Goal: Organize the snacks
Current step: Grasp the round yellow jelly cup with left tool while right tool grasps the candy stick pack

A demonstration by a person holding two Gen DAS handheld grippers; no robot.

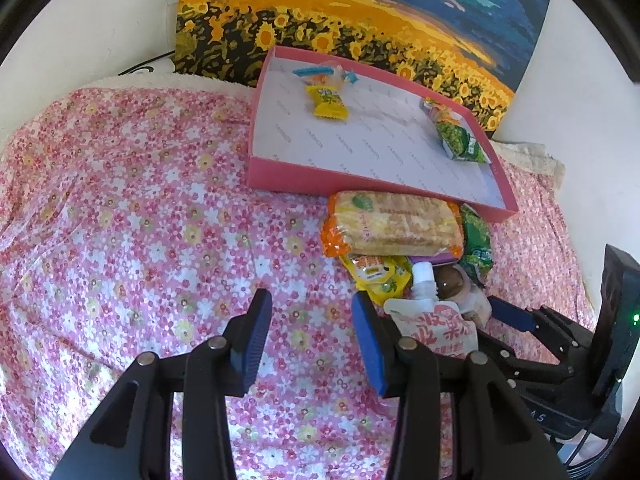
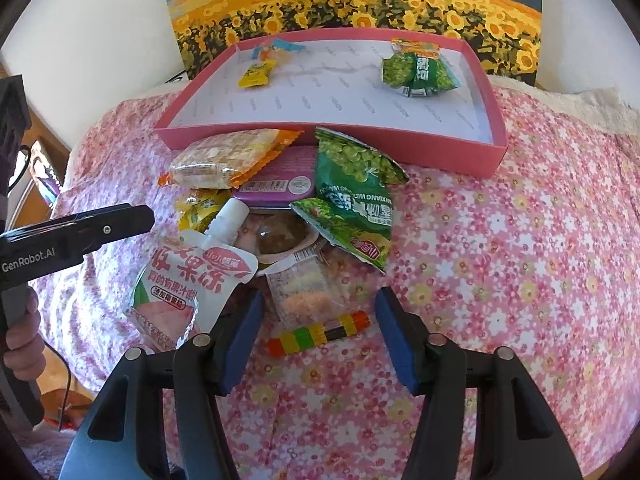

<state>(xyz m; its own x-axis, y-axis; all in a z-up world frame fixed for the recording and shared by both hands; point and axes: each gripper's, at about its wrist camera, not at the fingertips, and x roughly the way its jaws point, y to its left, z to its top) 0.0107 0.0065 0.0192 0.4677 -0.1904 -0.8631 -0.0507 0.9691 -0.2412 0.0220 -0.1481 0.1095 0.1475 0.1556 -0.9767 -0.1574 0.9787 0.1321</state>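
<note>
A: What's the left cam show?

B: My left gripper [image 1: 312,336] is over the pink flowered cloth [image 1: 140,220], jaws apart w/ nothing between them. Pink tray [image 1: 280,178] sits at the back, in front of a sunflower painting [image 1: 360,12]; a yellow packet [image 1: 328,100] and a green pea bag [image 1: 460,140] lie inside it. Rest of the snacks are piled just in front of the tray: cracker pack [image 1: 396,224] on top, white jelly pouch [image 1: 436,328] nearest me.

A: And the right cam?

B: Right gripper [image 2: 320,332] points down at the pile's near edge. Jaws released, not pressing anything. Between them lie a clear candy bag [image 2: 308,292] and a striped rainbow stick [image 2: 320,334]. Another green pea bag [image 2: 352,192] and a purple tin [image 2: 276,182] are by the tray. A hand [image 2: 22,336] holds the other gripper at far left.
</note>
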